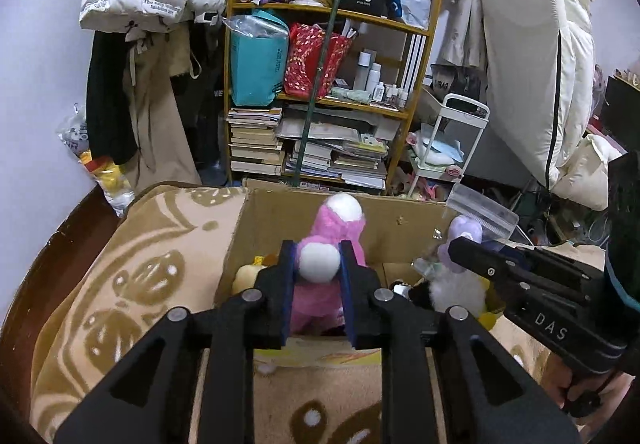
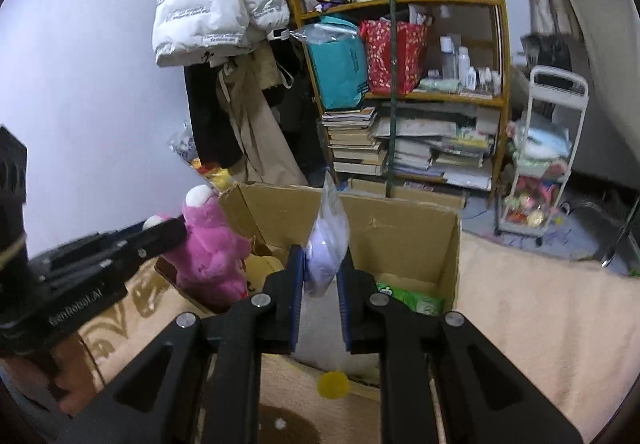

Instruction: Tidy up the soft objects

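Left wrist view: my left gripper (image 1: 319, 264) is clamped on the pink plush toy with white round paws (image 1: 336, 232), one white paw squeezed between the blue pads, the toy hanging over the near edge of the open brown cardboard box (image 1: 400, 211). A yellow plush (image 1: 246, 274) lies inside at the box's left wall. My right gripper (image 1: 456, 244) comes in from the right, holding a clear zip bag with a lilac plush (image 1: 466, 232) above the box's right side.

Right wrist view: my right gripper (image 2: 322, 268) pinches that clear bag (image 2: 326, 244) upright over the box's near edge (image 2: 400, 228). The pink toy (image 2: 212, 244) hangs at the box's left corner in my left gripper (image 2: 176, 230). A green packet (image 2: 412, 298) rests at the right wall inside.
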Available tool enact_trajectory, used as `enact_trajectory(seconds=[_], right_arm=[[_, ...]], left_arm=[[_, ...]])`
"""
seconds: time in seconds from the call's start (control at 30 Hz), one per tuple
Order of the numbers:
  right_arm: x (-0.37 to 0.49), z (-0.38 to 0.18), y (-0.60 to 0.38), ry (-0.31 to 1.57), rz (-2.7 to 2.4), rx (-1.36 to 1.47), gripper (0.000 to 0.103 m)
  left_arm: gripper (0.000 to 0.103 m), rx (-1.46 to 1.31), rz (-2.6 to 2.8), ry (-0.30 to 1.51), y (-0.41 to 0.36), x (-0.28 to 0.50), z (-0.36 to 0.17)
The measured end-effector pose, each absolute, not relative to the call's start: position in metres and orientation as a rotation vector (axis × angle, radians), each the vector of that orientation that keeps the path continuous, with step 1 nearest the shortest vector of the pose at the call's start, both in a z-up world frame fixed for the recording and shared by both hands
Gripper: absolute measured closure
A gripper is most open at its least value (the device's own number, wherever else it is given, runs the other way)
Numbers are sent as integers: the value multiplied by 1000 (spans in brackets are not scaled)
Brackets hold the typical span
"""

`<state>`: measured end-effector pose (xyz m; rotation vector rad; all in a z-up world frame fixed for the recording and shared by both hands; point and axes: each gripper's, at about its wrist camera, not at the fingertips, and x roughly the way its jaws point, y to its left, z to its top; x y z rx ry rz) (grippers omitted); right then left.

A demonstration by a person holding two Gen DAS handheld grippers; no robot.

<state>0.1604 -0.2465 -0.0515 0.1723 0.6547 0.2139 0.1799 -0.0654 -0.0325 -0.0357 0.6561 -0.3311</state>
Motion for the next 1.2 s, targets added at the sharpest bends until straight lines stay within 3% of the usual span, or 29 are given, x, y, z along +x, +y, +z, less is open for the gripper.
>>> enact_trajectory(seconds=[0.1,0.17,0.2,0.37,0.43,0.53,0.87,1.13,1.2], right_arm=[[164,-58,-250,669,227,189,84],[165,-62,-251,673,225,182,79],[165,-64,-251,675,220,180,75],[165,-67,-255,686,220,183,70],[163,-67,-257,677,215,186,59],[157,-61,-262,666,205,194,55],[124,-35,-269,633,157,168,36],[78,-10,-271,591,116,176,11],[65,-1,-268,578,110,159,6]], left_arm=[[70,-41,-325,677,-66,184,-38],[42,-47,-287,668,-63,184,-41],[40,-42,-273,660,-62,183,-43],[34,-39,-256,666,-58,180,-44],[29,-27,-246,662,-58,178,-41],[21,-11,-236,650,-56,170,-37],[13,-20,-193,605,-42,137,-13],[11,-12,-184,613,-29,97,11],[5,15,-179,592,-28,84,19]])
